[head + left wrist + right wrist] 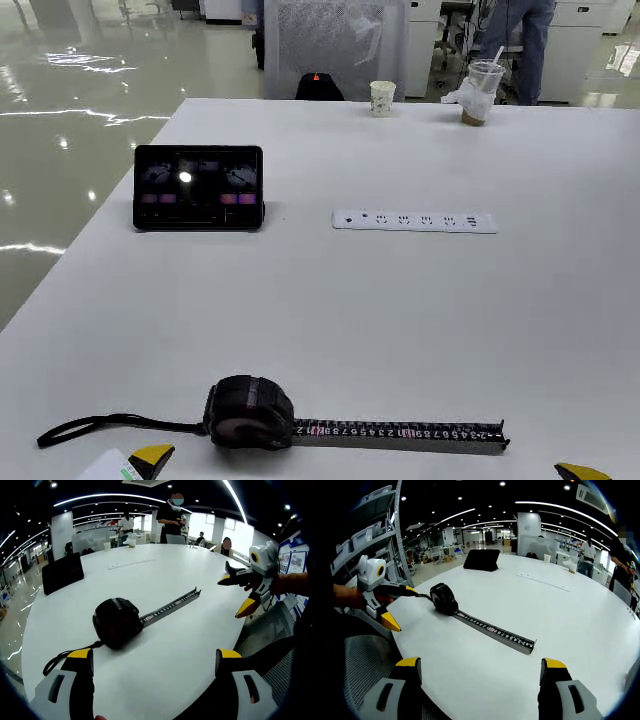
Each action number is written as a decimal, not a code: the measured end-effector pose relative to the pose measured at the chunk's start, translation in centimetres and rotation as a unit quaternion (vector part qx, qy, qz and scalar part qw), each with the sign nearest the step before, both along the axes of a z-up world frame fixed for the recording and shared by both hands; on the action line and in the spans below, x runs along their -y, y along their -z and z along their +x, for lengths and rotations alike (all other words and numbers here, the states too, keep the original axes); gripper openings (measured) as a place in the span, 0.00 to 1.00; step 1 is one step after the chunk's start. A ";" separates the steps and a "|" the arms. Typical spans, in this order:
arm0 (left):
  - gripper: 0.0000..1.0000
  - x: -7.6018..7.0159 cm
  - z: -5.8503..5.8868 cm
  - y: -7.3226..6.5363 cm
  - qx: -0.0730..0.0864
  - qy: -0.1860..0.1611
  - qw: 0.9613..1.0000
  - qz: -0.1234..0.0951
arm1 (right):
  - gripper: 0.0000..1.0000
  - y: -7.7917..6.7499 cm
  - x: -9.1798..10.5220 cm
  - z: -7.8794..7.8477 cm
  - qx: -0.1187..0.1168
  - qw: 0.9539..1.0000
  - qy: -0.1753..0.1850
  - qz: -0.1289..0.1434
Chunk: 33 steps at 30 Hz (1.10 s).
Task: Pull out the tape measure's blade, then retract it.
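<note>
A black tape measure (248,412) lies near the front edge of the white table (400,310). Its blade (400,434) is pulled out to the right and lies flat, and its black wrist strap (95,427) trails to the left. My left gripper (154,657) is open just short of the case (117,621), with nothing between its fingers. My right gripper (481,664) is also open and holds nothing, close to the blade's hooked end (530,644). In the head view a yellow fingertip (152,457) shows left of the case, and another fingertip (582,472) shows past the blade's end.
A dark tablet (198,187) stands propped at the left middle of the table. A white power strip (414,221) lies beyond the centre. A paper cup (382,97) and a plastic cup (480,92) stand at the far edge. People stand behind the table.
</note>
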<state>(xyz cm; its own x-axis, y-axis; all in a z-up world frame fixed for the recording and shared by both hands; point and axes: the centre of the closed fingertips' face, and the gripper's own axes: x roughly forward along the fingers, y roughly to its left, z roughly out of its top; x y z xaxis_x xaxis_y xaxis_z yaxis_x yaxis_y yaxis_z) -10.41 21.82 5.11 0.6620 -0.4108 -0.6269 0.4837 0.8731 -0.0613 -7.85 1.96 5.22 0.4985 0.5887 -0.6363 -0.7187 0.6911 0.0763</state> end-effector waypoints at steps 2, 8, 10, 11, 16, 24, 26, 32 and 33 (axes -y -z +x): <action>0.99 -0.1 -0.1 0.1 -0.003 -0.005 1.000 0.004 | 0.99 0.0 -0.1 -0.1 -0.002 1.000 0.002 -0.002; 0.99 0.4 -0.4 0.0 -0.006 -0.009 1.000 0.001 | 0.99 0.0 -0.5 -0.7 -0.009 1.000 0.009 -0.004; 0.99 0.5 -0.5 -0.1 -0.005 -0.008 1.000 0.001 | 0.99 -0.1 -0.7 -0.9 -0.013 1.000 0.011 -0.001; 0.99 0.6 -0.5 -0.1 -0.005 -0.008 1.000 0.002 | 0.99 -0.1 -0.8 -0.9 -0.015 1.000 0.011 0.000; 0.99 0.4 -0.3 -0.1 -0.006 -0.016 1.000 0.002 | 0.99 -0.4 -1.0 -1.1 -0.013 1.000 0.012 0.003; 0.99 0.2 -0.1 -0.4 -0.003 -0.026 1.000 0.003 | 0.99 -0.7 -0.9 -1.0 -0.011 1.000 0.019 0.004; 0.99 0.3 -0.1 -0.5 -0.002 -0.029 1.000 0.002 | 0.99 -0.6 -0.8 -1.0 -0.012 1.000 0.019 0.002; 0.99 0.4 -0.1 -0.5 0.000 -0.031 1.000 0.002 | 0.99 -0.7 -0.7 -1.1 -0.012 1.000 0.019 0.002; 0.99 0.4 0.0 -0.5 0.000 -0.030 1.000 0.003 | 0.99 -0.7 -0.8 -1.1 -0.012 1.000 0.020 0.003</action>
<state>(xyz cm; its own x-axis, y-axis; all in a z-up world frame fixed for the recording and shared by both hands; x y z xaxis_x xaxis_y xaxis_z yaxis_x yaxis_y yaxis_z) -10.42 21.40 5.63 0.6858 -0.3672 -0.6284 0.4305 0.9008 -0.0565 -8.93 2.72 5.87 0.5058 0.5724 -0.6454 -0.6888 0.7184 0.0974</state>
